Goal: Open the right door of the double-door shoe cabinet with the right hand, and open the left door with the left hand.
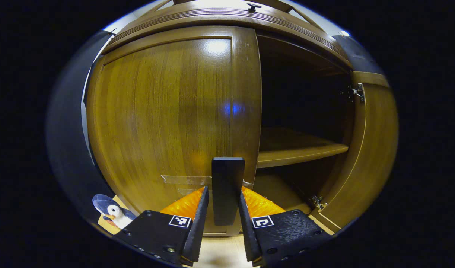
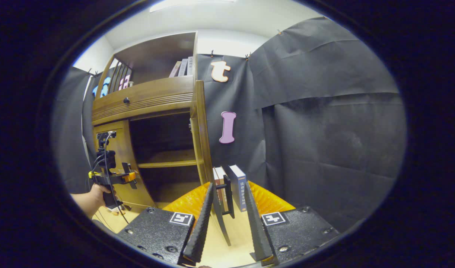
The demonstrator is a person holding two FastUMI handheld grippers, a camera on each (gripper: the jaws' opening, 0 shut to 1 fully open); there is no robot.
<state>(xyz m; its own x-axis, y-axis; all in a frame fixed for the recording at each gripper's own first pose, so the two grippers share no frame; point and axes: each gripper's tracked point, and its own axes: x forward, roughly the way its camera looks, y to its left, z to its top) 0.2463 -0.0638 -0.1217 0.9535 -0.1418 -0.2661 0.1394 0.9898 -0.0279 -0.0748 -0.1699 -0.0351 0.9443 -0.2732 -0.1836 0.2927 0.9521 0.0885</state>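
Jaws, left gripper: set either side of the black left handle, fingers close against its flanks; I cannot tell whether both press on it.
Jaws, right gripper: spread, straddling the edge of the right door and its right handle, with a gap on each side.

Cabinet: brown wood, two doors, drawer knob along its top rail.
- Left door: flush with the cabinet front, closed; a strip of tape low on it, by the handle.
- Right door: swung out from the cabinet, dark interior and one shelf exposed.

Step in hand: right half judged done; left door pending, at the grasp.
Next move calls for: a firm pinch on the left handle, then a pull outward along the hinge arc at the cabinet's left side, wrist turning with the door.

Right gripper view, also: a hand holding the left gripper at the cabinet's left door.

Surface and room:
- Floor: pale wood, under and in front of the cabinet.
- Puffin toy: at the cabinet's lower left corner.
- Books: upright, beyond the cabinet's right door.
- More books: in the open shelf above the cabinet.
- Black cloth wall: behind and to the right of the cabinet.
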